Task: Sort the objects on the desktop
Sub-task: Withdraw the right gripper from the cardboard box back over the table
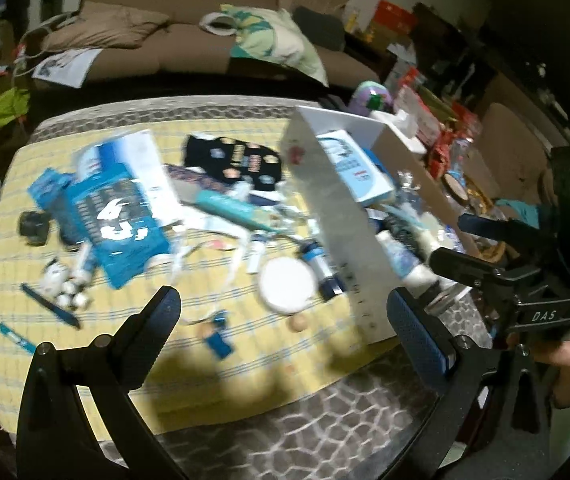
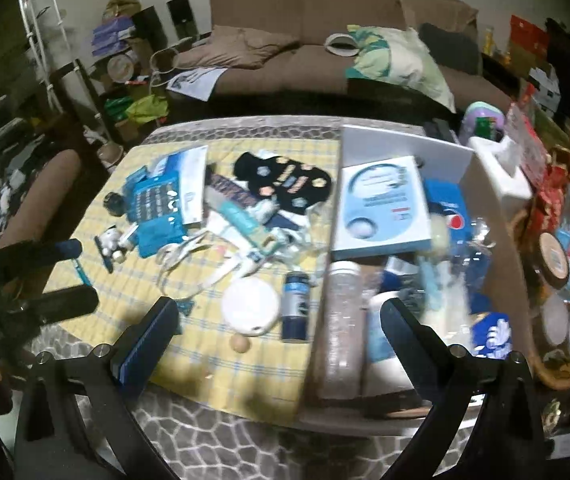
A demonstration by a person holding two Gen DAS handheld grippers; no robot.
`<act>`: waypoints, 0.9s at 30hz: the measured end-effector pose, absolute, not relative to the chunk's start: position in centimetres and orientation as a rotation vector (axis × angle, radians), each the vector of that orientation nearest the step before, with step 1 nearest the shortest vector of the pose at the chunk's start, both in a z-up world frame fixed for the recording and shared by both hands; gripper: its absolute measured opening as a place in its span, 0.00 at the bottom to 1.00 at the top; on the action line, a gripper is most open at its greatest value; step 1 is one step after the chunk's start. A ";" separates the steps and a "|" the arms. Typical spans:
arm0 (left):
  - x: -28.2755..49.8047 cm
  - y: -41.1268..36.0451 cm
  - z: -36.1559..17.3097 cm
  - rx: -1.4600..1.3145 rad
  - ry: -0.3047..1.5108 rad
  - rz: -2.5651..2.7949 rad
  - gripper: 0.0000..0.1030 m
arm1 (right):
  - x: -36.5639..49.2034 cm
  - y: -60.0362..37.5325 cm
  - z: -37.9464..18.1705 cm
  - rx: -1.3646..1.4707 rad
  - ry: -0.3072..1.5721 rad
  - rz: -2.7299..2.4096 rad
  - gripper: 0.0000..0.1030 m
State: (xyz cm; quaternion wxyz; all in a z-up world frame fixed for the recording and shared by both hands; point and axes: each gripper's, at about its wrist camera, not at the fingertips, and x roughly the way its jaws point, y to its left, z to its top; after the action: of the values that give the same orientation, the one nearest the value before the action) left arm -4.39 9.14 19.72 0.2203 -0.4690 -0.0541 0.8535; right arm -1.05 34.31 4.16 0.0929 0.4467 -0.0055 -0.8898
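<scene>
Many small objects lie on a yellow checked cloth (image 1: 213,364): a blue packet (image 1: 119,224), a white round tin (image 1: 287,286), a dark blue bottle (image 1: 325,274), a black patterned pouch (image 1: 241,162) and a teal tube (image 1: 231,208). A white storage box (image 2: 325,320) at the right holds a white and blue booklet (image 2: 385,208) and several other items. My left gripper (image 1: 285,312) is open and empty above the cloth's front. My right gripper (image 2: 279,320) is open and empty, over the box's left wall. It also shows in the left wrist view (image 1: 455,240).
A brown sofa (image 2: 325,32) with a pillow stands behind the table. A wicker basket (image 2: 557,376) with cups and a tissue box (image 2: 501,168) sit right of the storage box. The grey patterned table edge (image 2: 245,440) runs along the front.
</scene>
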 end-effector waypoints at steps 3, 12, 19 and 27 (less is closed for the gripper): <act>-4.5 6.0 19.4 -1.298 -0.186 2.390 1.00 | -1.5 32.2 3.5 1.322 -0.023 -2.611 1.00; -6.1 -2.7 16.0 -1.348 -0.270 2.470 1.00 | -4.4 26.4 0.6 1.317 -0.048 -2.524 1.00; -9.0 -6.4 10.1 -1.404 -0.438 2.433 1.00 | -8.5 23.7 -3.2 1.308 -0.206 -2.434 1.00; -12.3 -7.1 6.6 -1.405 -0.492 2.422 1.00 | -13.2 21.8 -6.3 1.259 -0.340 -2.360 1.00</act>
State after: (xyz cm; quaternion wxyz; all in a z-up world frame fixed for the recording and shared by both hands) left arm -12.35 -7.12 6.58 0.1489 -0.4888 -0.1711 0.8424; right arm -13.19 21.83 -6.31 0.2209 0.4554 -0.1232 -0.8536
